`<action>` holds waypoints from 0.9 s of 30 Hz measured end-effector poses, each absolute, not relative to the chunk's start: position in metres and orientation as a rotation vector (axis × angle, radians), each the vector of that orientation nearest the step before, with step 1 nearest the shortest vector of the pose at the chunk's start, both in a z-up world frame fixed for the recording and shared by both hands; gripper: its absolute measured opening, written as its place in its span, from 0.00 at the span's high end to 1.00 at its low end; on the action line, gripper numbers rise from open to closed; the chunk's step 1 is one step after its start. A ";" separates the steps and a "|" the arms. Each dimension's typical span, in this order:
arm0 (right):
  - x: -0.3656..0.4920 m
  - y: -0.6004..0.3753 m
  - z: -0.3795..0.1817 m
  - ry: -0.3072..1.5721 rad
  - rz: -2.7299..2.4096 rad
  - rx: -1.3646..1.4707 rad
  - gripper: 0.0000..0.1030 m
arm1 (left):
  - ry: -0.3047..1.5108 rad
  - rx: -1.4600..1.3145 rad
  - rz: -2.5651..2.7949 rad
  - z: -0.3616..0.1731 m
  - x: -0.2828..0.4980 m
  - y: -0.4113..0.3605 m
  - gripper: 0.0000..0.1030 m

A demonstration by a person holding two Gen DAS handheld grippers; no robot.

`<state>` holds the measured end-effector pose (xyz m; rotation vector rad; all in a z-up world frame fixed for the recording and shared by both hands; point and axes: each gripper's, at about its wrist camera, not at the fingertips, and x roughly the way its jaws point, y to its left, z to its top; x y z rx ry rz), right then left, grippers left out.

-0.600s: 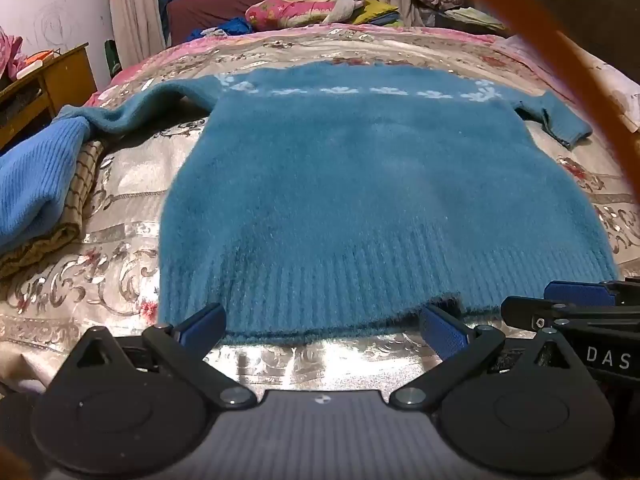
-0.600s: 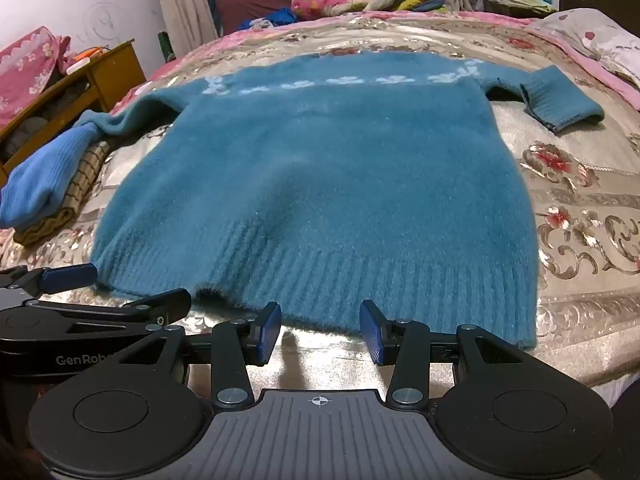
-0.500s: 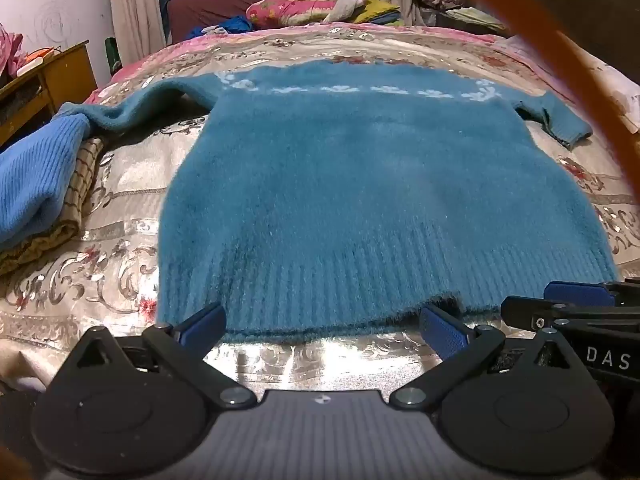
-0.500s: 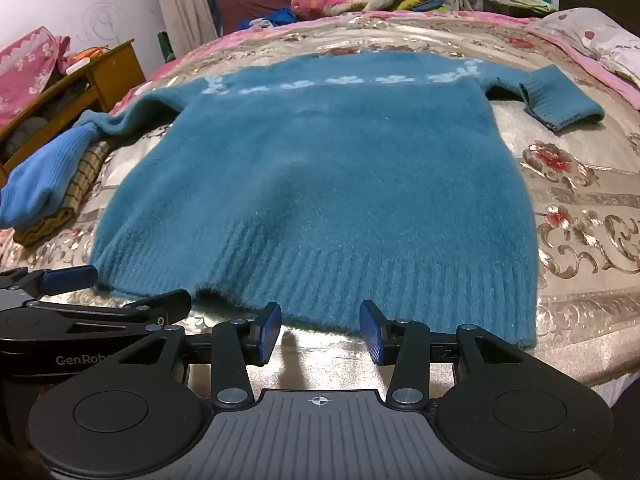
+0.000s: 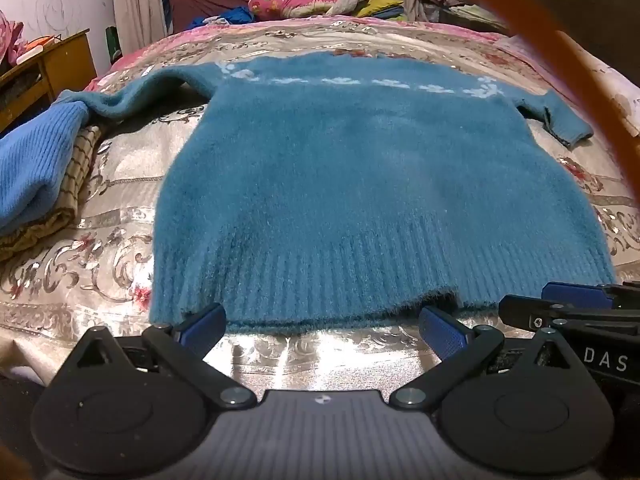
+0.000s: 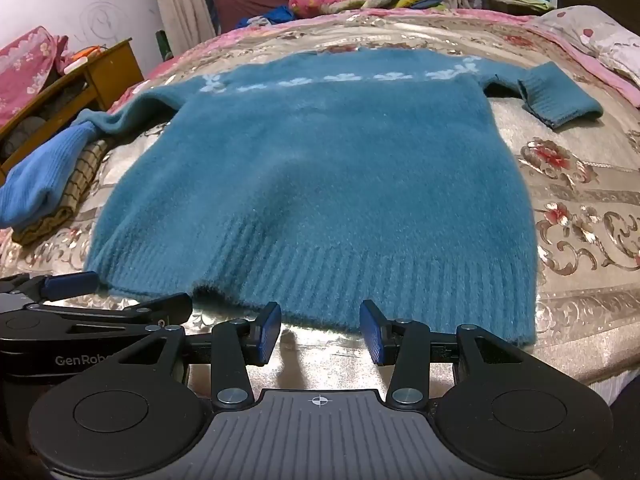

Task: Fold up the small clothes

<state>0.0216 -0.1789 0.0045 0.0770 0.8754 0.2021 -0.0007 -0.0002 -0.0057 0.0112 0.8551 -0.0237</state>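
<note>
Just short of the teal sweater's [image 5: 360,184] ribbed hem [image 6: 320,280], both my grippers, left [image 5: 322,326] and right [image 6: 320,330], gape empty; next I'd pinch the hem to start the first fold.

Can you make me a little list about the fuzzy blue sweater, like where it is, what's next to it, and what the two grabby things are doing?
sweater: teal sweater, spread flat, not folded, white flower band near the top
where: on the shiny flowered bedspread
sleeves: both lie out to the sides
beside it: bright blue knit on a checked cloth, at its left
left gripper: open wide, at the hem, holding nothing
right gripper: open, at the hem, holding nothing
</note>
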 end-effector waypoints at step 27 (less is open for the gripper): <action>0.022 -0.178 0.004 0.880 0.201 0.077 0.58 | 0.867 0.010 -0.015 -0.003 0.001 -0.001 0.00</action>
